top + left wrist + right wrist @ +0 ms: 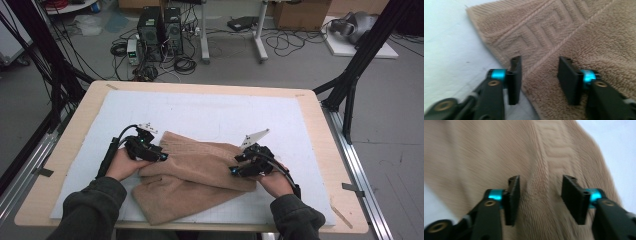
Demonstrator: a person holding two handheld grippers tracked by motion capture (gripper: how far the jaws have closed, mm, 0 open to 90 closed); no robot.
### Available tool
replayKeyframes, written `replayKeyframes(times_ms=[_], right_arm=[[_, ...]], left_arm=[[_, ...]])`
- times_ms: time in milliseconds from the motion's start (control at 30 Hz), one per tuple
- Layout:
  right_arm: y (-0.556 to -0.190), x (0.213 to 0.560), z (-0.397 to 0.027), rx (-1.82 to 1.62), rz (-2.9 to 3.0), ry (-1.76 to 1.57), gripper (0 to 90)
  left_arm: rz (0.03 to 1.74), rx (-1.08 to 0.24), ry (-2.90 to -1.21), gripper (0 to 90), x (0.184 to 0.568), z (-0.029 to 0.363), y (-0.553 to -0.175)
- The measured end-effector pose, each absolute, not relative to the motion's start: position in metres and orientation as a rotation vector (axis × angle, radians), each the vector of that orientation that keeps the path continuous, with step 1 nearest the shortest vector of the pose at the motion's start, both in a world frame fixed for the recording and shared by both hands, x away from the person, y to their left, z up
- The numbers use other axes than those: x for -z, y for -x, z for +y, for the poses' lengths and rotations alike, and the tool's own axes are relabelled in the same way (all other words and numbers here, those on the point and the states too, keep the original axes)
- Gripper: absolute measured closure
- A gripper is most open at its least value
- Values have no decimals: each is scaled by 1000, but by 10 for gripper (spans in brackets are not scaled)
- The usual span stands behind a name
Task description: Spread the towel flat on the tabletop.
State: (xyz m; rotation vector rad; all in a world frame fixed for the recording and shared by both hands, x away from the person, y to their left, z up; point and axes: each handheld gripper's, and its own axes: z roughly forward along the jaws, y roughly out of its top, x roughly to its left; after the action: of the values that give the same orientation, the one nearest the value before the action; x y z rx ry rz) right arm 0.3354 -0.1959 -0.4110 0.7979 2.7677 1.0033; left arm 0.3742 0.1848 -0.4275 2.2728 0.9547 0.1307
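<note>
I am folding the tan towel (192, 177), which lies rumpled and partly doubled over on the white surface (210, 112) near its front edge. My left claw (159, 154) sits at the towel's left end, my right claw (239, 169) at its right end. Both claws stand open, with pile between their jaws but no squeeze. Next, I judge, each claw must close on an edge for another fold.

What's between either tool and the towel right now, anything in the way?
Nothing visible. The left tool and right tool both sit right over the tan towel, jaws apart with bare cloth showing in the gap, nothing gripped.
</note>
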Motion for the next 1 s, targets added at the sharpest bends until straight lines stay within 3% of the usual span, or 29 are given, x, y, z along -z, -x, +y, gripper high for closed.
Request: replayKeyframes(times_ms=[100,167,300,467,633,767,833,867,900,933,1000], right_arm=[[-335,425,-204,-1044,2799,-809,764],[-334,424,-206,-1070,2795,-804,815],[-331,408,-208,-1130,2779,-745,830],[-327,381,-215,-1233,2768,-675,830],[-347,360,-213,-1187,2748,-649,836],[-387,310,-212,-1167,2557,-638,841],[-405,279,-209,-1135,2412,-628,818],[-416,267,-207,-1155,2314,-644,732],[-422,264,-206,-1154,2258,-666,572],[-431,265,-204,-1166,2239,-734,503],[-443,278,-203,-1207,2327,-835,500]], left_arm=[[919,-194,-2317,810,427,182,-368],[921,-206,-2315,855,427,181,-366],[889,-239,-2316,872,419,183,-358],[876,-272,-2165,876,392,199,-344],[910,-432,-2036,878,358,203,-354],[931,-606,-1922,878,314,197,-390],[943,-724,-1819,874,290,196,-412],[963,-738,-1818,849,287,195,-420],[1006,-698,-1832,776,289,194,-430],[1039,-638,-1855,698,294,194,-436],[1048,-611,-1920,663,310,193,-437]])
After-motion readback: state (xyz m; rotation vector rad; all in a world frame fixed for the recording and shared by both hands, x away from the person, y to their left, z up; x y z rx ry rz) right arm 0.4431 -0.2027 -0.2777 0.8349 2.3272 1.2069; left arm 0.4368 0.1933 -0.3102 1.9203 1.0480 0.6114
